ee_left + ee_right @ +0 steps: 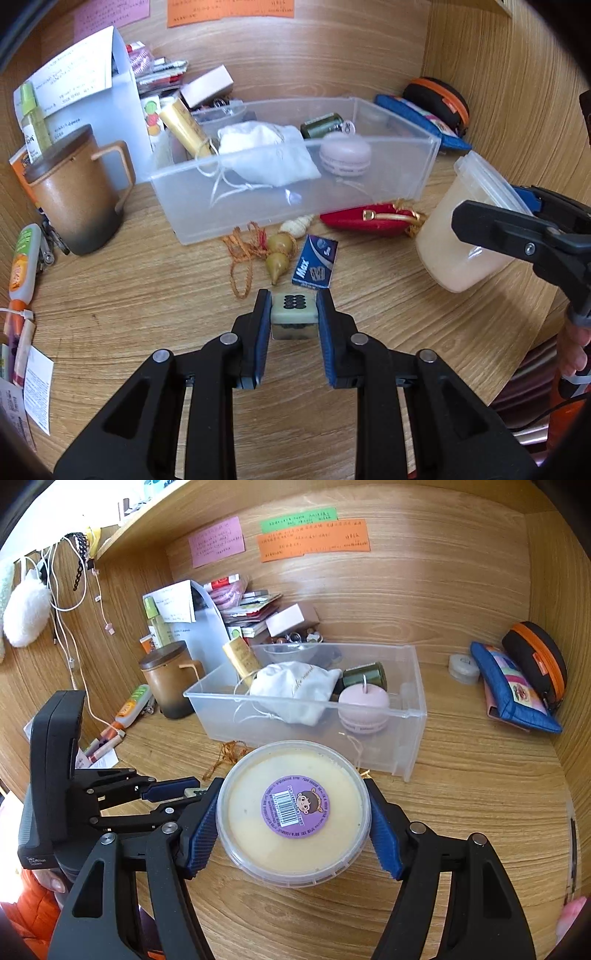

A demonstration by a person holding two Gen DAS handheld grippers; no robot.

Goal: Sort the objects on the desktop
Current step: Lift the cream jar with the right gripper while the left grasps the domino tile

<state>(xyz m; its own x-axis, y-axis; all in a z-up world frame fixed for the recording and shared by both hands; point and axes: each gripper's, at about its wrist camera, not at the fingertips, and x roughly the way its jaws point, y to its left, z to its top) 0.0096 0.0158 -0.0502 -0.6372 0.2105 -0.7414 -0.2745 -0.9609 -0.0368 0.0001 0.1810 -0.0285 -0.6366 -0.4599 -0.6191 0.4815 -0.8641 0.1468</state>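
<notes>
sorting is judged partly done: a white pouch [269,155] and pink macaron case [345,153] lie in the clear bin [430,162]; a gourd charm [279,254] and blue packet [316,264] remain on the desk [147,295]. the left gripper [293,314], angled down, is clamped on a mahjong tile [294,312]; the right gripper [293,821] is closed around a lidded tub [293,812], held near the bin.

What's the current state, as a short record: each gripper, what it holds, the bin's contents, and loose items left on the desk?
left gripper: shut on mahjong tile
right gripper: shut on lidded tub, at its sides
clear bin: white pouch, pink round case, green spool, gold tube
loose in front of bin: gourd charm, blue Max box, red pouch
left of bin: brown mug
</notes>
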